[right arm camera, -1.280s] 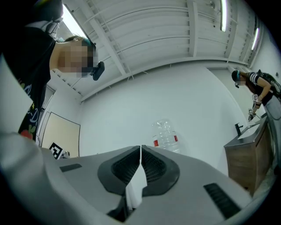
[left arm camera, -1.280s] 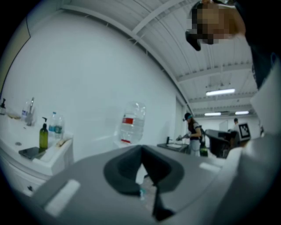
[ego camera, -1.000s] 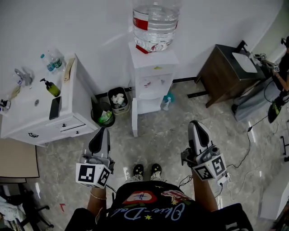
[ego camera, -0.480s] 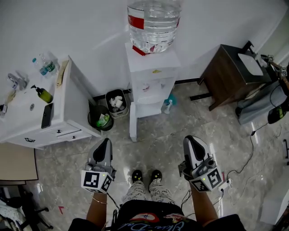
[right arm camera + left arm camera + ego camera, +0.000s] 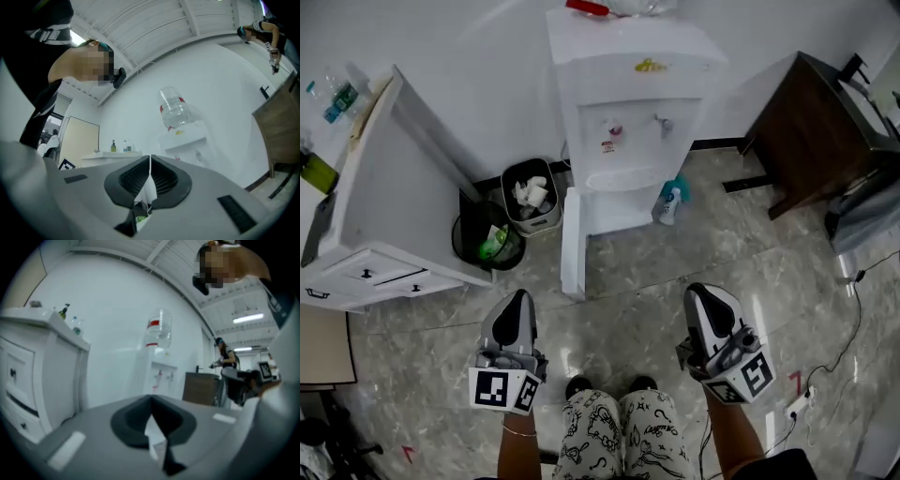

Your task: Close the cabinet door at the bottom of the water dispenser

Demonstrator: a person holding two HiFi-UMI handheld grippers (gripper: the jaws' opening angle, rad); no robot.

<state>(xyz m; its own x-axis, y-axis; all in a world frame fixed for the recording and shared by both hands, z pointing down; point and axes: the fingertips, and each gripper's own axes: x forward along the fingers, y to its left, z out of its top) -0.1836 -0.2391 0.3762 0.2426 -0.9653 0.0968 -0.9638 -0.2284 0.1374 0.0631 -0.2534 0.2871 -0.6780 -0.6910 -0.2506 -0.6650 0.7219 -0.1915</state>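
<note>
The white water dispenser (image 5: 628, 103) stands against the wall at the top centre of the head view. Its bottom cabinet door (image 5: 573, 246) is swung open toward me, hinged on the left, and the white compartment (image 5: 619, 211) behind it shows. My left gripper (image 5: 517, 298) hangs below the door's free edge, a short way from it, shut and holding nothing. My right gripper (image 5: 701, 292) is further right over the floor, also shut and holding nothing. The left gripper view shows the dispenser (image 5: 157, 378) beyond the closed jaws; the right gripper view shows the dispenser (image 5: 185, 140) and its bottle (image 5: 174, 112).
A white vanity cabinet (image 5: 384, 206) juts out at the left. Two waste bins (image 5: 530, 195) (image 5: 487, 239) sit between it and the dispenser. A blue spray bottle (image 5: 672, 202) stands right of the dispenser. A dark wooden cabinet (image 5: 811, 131) fills the right. Cables (image 5: 848, 328) cross the floor.
The person has stepped closer: the dispenser and its open door are larger and nearer, and the bottle has almost left the top of the view. Both grippers stayed shut.
</note>
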